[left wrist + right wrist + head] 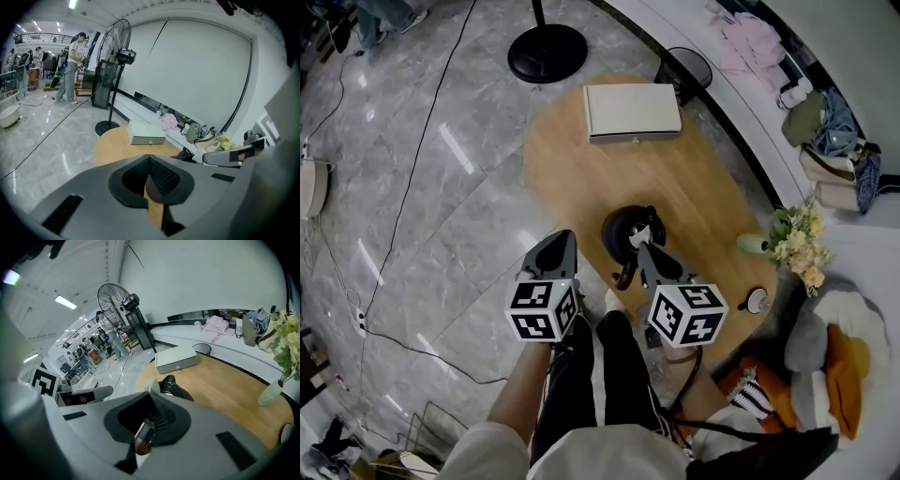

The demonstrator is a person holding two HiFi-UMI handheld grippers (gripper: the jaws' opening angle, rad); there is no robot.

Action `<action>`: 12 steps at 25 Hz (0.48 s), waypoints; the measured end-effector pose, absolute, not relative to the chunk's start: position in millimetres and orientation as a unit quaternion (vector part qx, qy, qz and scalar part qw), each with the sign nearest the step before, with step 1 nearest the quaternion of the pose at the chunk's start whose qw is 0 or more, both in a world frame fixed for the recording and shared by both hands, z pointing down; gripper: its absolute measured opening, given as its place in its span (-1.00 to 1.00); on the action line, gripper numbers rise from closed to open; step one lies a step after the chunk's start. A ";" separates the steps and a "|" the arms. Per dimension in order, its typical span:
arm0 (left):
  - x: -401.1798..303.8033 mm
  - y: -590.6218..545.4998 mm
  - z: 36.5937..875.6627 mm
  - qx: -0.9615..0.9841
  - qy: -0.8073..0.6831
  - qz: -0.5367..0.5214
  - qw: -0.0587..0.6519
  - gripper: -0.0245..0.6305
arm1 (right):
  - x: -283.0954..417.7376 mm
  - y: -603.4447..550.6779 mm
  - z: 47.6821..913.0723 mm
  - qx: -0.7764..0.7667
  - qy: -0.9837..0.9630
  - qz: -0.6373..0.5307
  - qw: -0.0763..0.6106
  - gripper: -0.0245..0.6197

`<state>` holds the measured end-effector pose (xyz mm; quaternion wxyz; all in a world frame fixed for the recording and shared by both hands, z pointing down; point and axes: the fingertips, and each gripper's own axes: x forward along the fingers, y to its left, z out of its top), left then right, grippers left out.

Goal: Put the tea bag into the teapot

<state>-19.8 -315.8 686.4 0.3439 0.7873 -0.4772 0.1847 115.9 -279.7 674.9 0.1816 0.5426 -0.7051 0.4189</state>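
A grey marble floor (412,187) is seen under an oval wooden bench (694,178). A pedestal fan (114,42) is stood on the floor just off the bench's far end. A flat white box (633,111) is laid at that far end. A bunch of pale flowers (797,242) is placed at the bench's right edge. A black teapot (619,230) is set nr the bench's middle, well apart from the box, w/ its brown handle (624,274) turned toward the person. The left tool (565,236) is held left of the teapot, at the bench's edge, clenched w/ nothing btwn the jaws. The right tool (645,246) is held right over the teapot, jaws pinched on a small white tea bag (638,234), which is held at the pot's top, not yet inside.
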 end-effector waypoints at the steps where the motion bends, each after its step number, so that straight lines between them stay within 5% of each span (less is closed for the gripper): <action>1: -20.0 -315.9 687.0 0.787 -0.478 0.186 0.343 -0.87 | 116.5 -279.8 676.2 0.544 -0.703 0.419 0.184 -0.82; 12: -15.7 -314.1 693.8 0.787 -0.475 0.196 0.340 -0.87 | 119.6 -279.6 685.6 0.548 -0.692 0.432 0.187 -0.81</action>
